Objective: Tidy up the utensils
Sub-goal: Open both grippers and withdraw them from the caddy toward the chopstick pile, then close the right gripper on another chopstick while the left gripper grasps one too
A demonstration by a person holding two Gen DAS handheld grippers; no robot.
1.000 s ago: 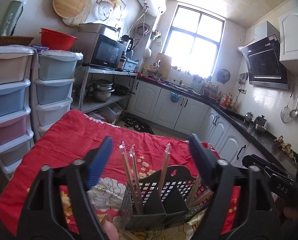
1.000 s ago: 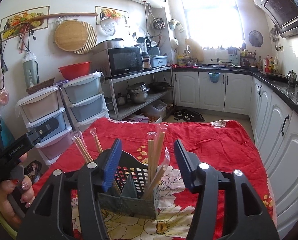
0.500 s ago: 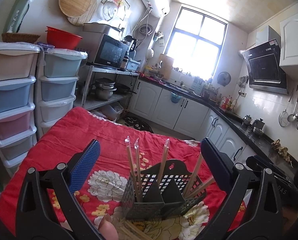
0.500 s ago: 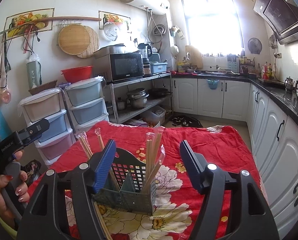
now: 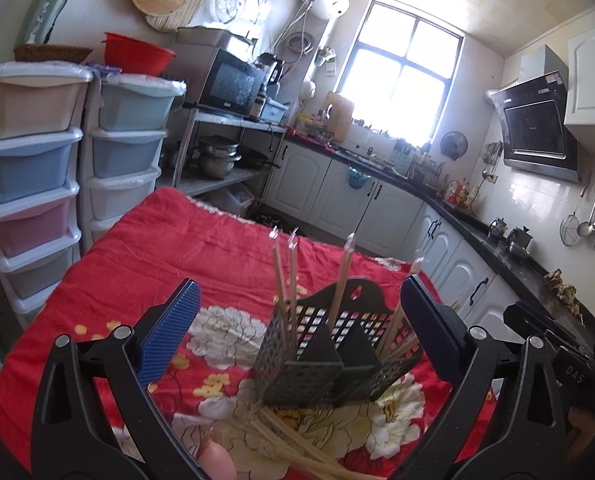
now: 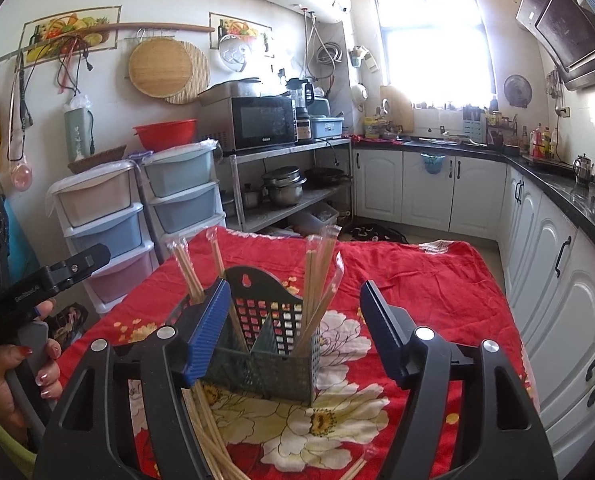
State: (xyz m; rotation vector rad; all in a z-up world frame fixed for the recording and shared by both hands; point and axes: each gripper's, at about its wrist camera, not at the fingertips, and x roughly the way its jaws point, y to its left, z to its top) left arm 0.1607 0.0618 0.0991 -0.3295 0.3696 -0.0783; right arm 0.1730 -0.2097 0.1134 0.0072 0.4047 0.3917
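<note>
Both our left gripper (image 5: pixel 297 332) and right gripper (image 6: pixel 293 320) have just spread and grip nothing. The loose chopsticks (image 6: pixel 213 436) lie on the red cloth (image 6: pixel 437 280) just before the holder (image 6: pixel 265 344), below our jaws, long axes running toward us, nearer the right gripper.

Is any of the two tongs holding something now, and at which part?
Nothing is held. The left tongs and right tongs both stand open, their jaws having just opened, with the utensil basket ahead, untouched.
</note>
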